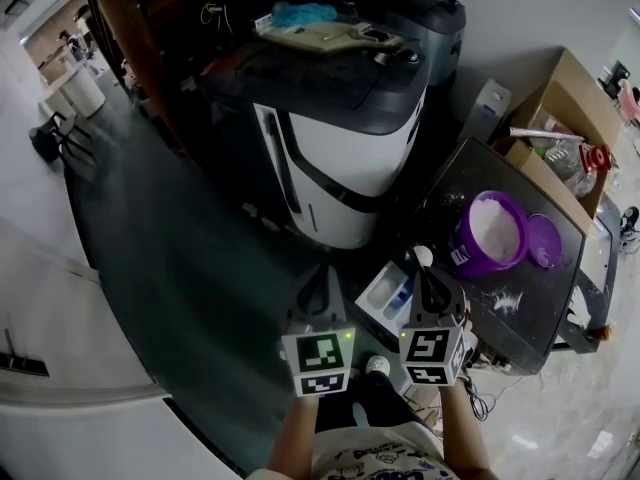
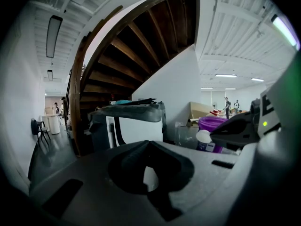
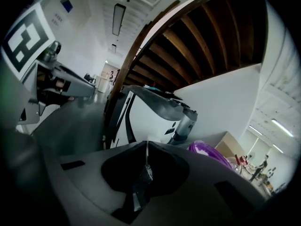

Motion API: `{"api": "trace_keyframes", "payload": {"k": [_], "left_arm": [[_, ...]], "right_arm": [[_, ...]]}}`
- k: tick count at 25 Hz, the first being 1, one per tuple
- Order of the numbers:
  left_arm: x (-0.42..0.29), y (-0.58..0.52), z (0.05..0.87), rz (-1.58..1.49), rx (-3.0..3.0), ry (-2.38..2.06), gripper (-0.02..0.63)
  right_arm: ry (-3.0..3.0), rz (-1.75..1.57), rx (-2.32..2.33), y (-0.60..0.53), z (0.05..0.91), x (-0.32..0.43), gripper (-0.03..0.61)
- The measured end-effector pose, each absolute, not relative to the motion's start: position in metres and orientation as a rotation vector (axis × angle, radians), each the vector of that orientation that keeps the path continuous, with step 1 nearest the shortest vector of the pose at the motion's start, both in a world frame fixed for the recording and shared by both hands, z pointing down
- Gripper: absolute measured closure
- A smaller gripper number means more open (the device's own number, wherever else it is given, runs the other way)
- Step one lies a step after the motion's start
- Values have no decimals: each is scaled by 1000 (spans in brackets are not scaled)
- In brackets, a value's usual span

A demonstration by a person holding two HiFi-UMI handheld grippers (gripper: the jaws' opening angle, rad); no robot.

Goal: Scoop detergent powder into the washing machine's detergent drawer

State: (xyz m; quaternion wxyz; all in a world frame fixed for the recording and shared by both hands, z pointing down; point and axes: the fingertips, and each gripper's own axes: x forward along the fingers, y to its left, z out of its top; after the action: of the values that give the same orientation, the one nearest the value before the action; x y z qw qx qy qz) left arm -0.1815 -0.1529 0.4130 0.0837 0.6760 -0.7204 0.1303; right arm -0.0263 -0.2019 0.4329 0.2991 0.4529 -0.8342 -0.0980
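Head view shows 2 washing machines: 1 white washing machine with rounded corners and a dark glossy top, and behind it 1 grey machine with a dark lid. To their right stands 1 dark table with a flat, shiny top and some spilled white powder on it. Beyond the table is 1 open cardboard box, brown and matte. On the table sits 1 purple tub, round, plastic and filled with white detergent powder, and its 1 round purple lid lies touching it on the right. Below the white machine's front, 1 detergent drawer shows as a white rectangular tray with a blue insert. There are 2 grippers, each with 1 cube of black-and-white square markers. The left gripper is just left of the drawer; its jaws meet at the tips and nothing is between them. The right gripper has its jaws pressed together on the thin flat handle of 1 white plastic scoop. The scoop's small round bowl is just past the drawer's far end, between the drawer and the tub. I cannot tell whether the bowl carries powder.
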Motion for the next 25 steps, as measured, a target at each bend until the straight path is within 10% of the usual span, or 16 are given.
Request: {"api": "trace_keyframes", "payload": {"k": [25], "left_arm": [[-157,-172,317,242,2148,-2302,611]], "right_arm": [[-2507,-186,1524,-223,306,3,557]]}}
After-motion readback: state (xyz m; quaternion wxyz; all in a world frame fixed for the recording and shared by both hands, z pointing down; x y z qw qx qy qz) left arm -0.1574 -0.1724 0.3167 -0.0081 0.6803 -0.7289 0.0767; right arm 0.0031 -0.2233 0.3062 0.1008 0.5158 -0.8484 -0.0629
